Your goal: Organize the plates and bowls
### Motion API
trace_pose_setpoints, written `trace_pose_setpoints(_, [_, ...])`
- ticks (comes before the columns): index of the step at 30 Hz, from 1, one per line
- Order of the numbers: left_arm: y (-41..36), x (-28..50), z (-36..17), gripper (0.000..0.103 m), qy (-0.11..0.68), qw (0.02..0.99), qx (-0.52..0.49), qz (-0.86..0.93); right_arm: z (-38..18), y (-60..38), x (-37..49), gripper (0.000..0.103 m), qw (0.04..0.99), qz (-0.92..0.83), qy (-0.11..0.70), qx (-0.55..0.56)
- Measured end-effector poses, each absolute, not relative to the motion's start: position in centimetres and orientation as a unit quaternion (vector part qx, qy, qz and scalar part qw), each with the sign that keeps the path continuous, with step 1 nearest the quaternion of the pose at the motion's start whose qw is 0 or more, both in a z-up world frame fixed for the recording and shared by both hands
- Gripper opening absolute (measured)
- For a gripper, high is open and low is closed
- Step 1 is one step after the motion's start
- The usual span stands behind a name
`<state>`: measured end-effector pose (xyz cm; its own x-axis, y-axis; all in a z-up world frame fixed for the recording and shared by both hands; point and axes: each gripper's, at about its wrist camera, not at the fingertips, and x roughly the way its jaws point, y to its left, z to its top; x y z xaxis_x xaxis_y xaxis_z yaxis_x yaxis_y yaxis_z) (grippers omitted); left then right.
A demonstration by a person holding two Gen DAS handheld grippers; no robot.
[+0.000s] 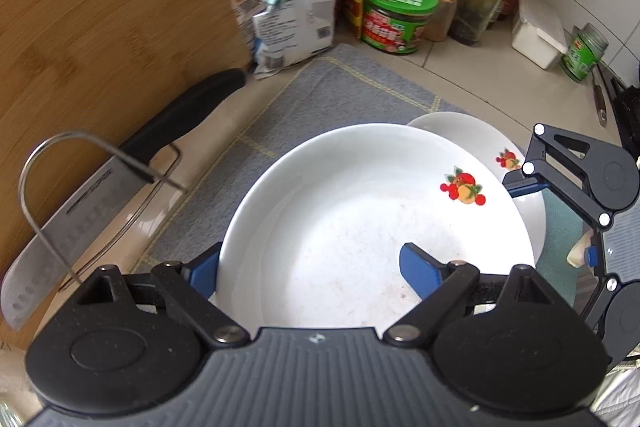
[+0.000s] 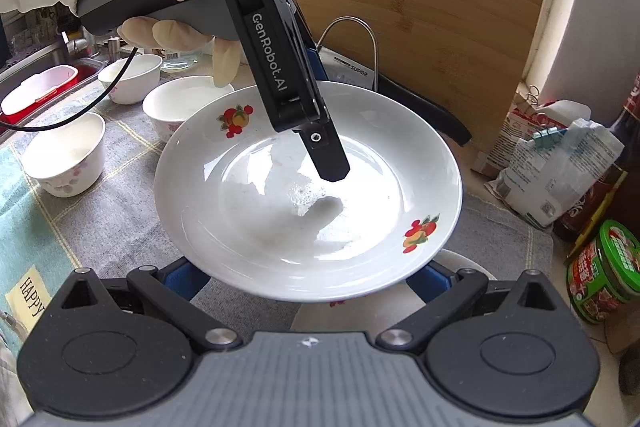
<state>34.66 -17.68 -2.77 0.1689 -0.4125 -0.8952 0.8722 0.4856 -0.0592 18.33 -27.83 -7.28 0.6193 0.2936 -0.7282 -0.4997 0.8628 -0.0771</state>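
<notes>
Crockery being sorted on a kitchen bench (image 1: 460,59): I am gripping the fruit-patterned plate (image 1: 360,219) with my left claw (image 1: 312,267), one finger lying inside the dish and the other under its rim, and holding it over a second matching plate (image 1: 480,135) on the grey cloth (image 1: 340,95). My right claw (image 2: 308,279) is reaching beneath the near rim; I cannot tell whether it is clasping anything. Three bowls (image 2: 64,155) are sitting apart on the cloth, unstacked. By my reckoning, the job is only beginning: plates nearly paired, bowls waiting.
</notes>
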Motion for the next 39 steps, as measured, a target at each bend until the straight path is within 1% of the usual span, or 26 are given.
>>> trace_pose_setpoints(25, [-28.2,30.9,-5.3,0.09,0.441,0.654,0.298,-0.537,-8.5,-34.2,13.0,0.103,0.904,0.099,0.406,-0.092])
trace_pose_setpoints(39, [-30.6,31.0,-7.3,0.09,0.443,0.642,0.302,-0.548,-9.6,-36.0,12.9,0.103,0.902,0.084,0.42,-0.059])
